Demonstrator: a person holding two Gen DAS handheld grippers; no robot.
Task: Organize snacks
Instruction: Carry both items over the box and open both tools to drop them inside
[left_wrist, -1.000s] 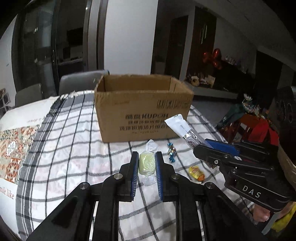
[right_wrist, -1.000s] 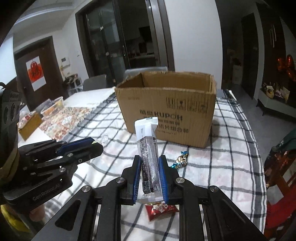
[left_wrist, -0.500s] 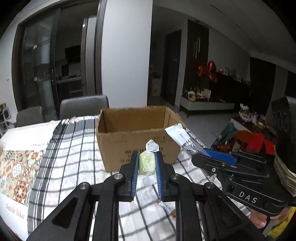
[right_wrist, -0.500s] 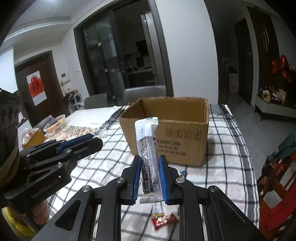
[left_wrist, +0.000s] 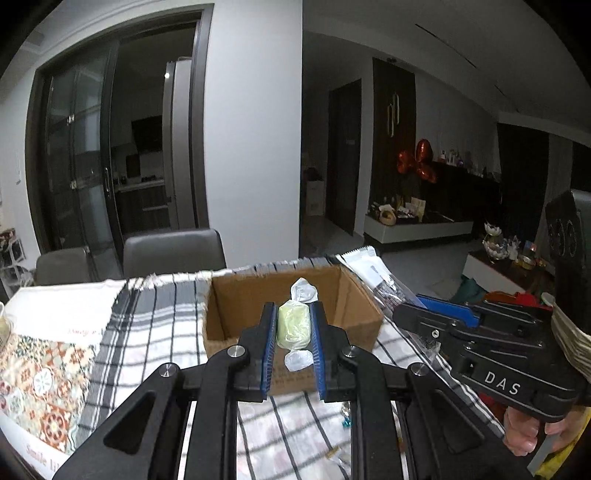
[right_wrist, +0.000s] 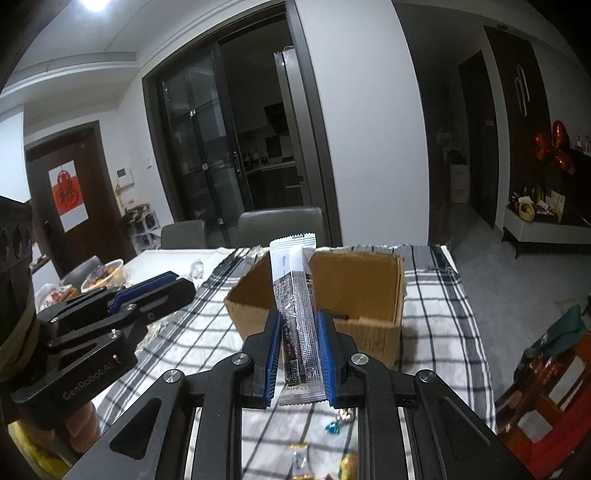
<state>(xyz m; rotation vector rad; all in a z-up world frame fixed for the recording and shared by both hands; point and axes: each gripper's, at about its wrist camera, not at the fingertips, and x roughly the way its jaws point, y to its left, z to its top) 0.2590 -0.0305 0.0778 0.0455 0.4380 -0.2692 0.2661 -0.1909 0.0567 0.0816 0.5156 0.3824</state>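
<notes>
An open cardboard box (left_wrist: 354, 317) stands on the checked tablecloth; it also shows in the right wrist view (right_wrist: 369, 288). My left gripper (left_wrist: 293, 314) is shut on a pale green wrapped candy (left_wrist: 293, 326), held in the air in front of the box opening. My right gripper (right_wrist: 298, 321) is shut on a long silver and white snack bar (right_wrist: 295, 295), upright, before the box's near wall. The right gripper (left_wrist: 410, 314) with its bar (left_wrist: 373, 273) shows right of the box in the left view. The left gripper (right_wrist: 181, 286) shows at left in the right view.
Small wrapped candies lie on the cloth below the grippers: a blue one (right_wrist: 332, 426) and gold ones (right_wrist: 347, 463). Grey chairs (left_wrist: 173, 251) stand behind the table. A bowl of snacks (right_wrist: 103, 275) sits at the far left. A patterned mat (left_wrist: 40, 376) covers the table's left.
Both grippers have risen with their snacks, so I now look down into the box from higher up. The box sits lower in both views. Both grips are unchanged.
</notes>
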